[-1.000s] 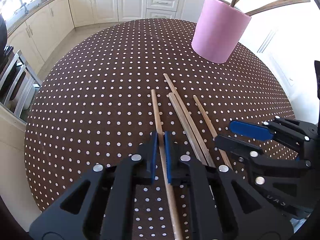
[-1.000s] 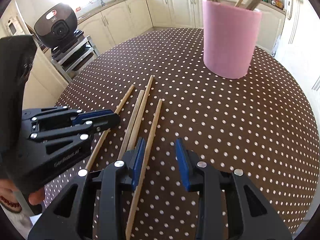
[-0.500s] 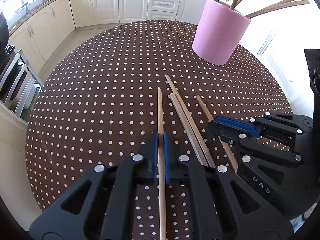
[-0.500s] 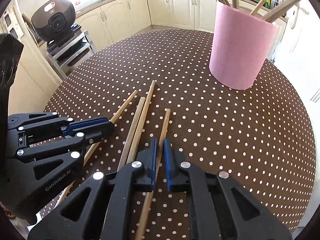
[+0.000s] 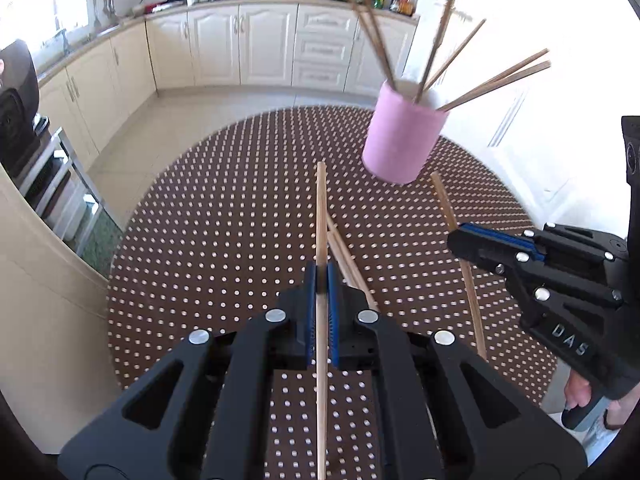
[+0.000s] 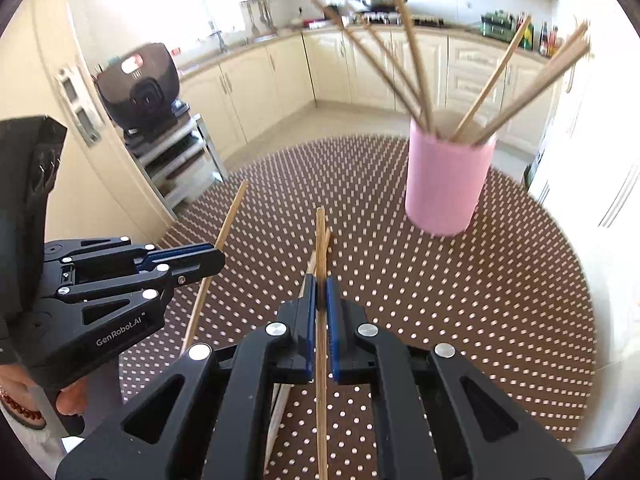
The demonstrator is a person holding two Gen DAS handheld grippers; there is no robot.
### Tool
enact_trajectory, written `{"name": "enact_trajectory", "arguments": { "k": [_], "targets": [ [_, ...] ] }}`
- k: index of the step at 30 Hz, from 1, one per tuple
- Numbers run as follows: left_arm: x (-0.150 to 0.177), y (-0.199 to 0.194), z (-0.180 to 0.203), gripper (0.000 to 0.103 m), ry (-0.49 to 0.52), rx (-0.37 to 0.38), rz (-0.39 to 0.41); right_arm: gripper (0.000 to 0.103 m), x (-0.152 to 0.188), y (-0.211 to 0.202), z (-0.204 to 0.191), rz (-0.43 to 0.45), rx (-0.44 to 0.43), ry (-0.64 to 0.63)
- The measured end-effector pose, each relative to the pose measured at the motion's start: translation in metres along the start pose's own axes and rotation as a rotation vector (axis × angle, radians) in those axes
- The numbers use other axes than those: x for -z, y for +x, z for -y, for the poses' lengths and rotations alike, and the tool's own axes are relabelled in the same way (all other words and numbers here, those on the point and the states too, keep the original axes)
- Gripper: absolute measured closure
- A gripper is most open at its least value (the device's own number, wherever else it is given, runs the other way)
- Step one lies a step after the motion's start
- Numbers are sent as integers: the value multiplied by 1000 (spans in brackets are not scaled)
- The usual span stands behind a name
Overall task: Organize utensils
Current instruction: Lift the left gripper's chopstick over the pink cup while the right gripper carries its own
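My left gripper point(image 5: 321, 274) is shut on a wooden chopstick point(image 5: 321, 216) and holds it above the dotted brown table point(image 5: 224, 240). My right gripper point(image 6: 321, 290) is shut on another chopstick point(image 6: 320, 240), also lifted; it shows in the left wrist view point(image 5: 460, 240), and the left gripper shows in the right wrist view point(image 6: 216, 258). Two chopsticks point(image 5: 346, 258) still lie on the table under my left gripper. A pink cup point(image 5: 402, 140) point(image 6: 448, 184) with several chopsticks stands at the far right of the table.
Cream kitchen cabinets point(image 5: 240, 48) line the far wall. A metal rack point(image 6: 172, 160) with a black appliance point(image 6: 140, 88) stands left of the table. The table's round edge falls to a tiled floor point(image 5: 180, 128).
Both grippers have risen from the table, each lifting its chopstick. The right gripper shut on its chopstick during the last second. The view now tilts up toward the kitchen.
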State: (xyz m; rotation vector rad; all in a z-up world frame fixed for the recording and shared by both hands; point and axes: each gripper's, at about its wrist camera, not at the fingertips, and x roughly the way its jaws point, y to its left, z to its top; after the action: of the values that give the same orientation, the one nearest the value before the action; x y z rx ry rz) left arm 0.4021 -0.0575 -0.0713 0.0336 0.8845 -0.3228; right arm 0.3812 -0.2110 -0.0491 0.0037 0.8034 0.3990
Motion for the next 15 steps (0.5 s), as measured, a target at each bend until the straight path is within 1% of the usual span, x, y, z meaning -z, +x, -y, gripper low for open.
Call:
{"name": "enact_trajectory", "arguments": {
  "k": [7, 15],
  "targets": [
    [4, -46, 16, 97, 22, 4, 82, 99, 0, -41, -9, 94, 16, -29],
    [9, -81, 31, 97, 33, 1, 151, 99, 2, -72, -14, 173, 30, -53]
  ]
}}
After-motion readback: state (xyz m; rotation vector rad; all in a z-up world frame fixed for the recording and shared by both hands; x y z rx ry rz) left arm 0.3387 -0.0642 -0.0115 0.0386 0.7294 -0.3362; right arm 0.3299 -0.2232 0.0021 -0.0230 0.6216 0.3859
